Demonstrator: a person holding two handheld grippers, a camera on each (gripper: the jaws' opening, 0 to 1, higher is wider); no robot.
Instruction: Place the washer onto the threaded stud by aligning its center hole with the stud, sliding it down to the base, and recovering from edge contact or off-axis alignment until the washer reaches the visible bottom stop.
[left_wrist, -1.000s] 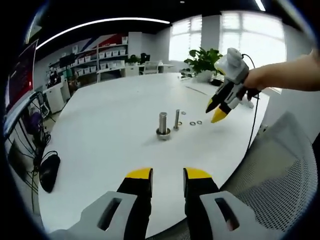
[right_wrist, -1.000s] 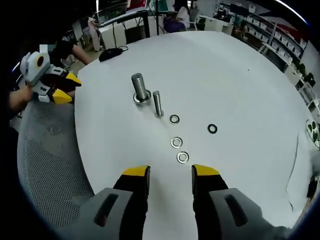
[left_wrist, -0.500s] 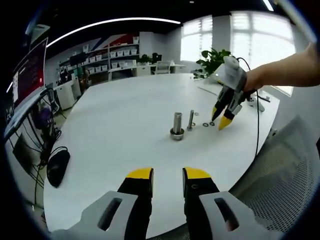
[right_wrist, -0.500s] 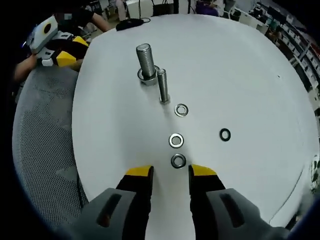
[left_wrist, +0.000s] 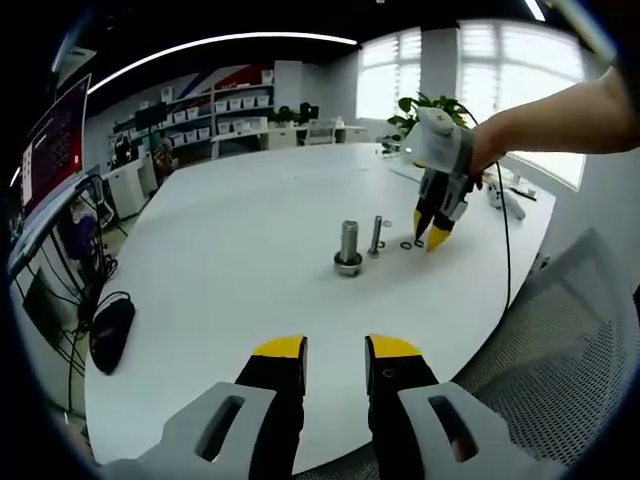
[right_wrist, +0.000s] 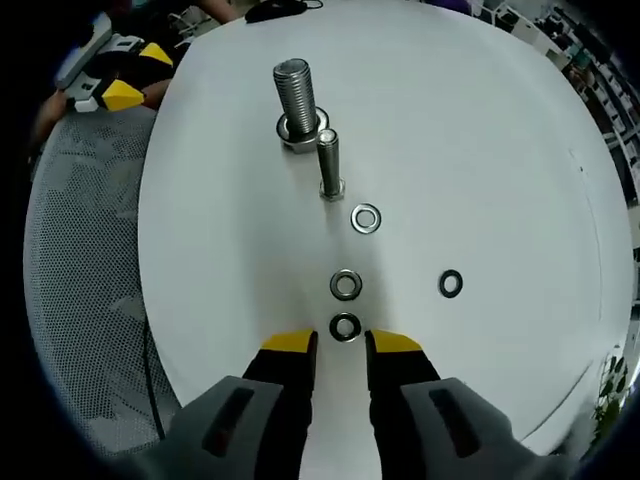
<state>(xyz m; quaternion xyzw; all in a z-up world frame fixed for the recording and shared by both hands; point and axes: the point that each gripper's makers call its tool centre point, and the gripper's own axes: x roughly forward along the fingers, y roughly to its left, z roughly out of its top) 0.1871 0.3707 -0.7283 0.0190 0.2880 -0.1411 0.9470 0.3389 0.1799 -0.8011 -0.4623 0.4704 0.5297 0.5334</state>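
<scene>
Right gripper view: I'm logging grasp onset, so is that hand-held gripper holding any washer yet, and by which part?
Nothing is held. The right hand-held gripper is open, its jaws flanking the nearest flat metal washer, which lies on the white table.

left tool (left_wrist: 335, 350): jaws slightly apart, held low | right tool (right_wrist: 340, 344): jaws slightly apart, tips pointed down

Open-plan office or lab workspace
Big white counter (left_wrist: 230, 250), shelves of storage bins (left_wrist: 225, 105), potted plant (left_wrist: 432, 108) by bright windows (left_wrist: 480, 60), mesh chair (left_wrist: 560, 370), ceiling strip lights (left_wrist: 220, 45).
</scene>
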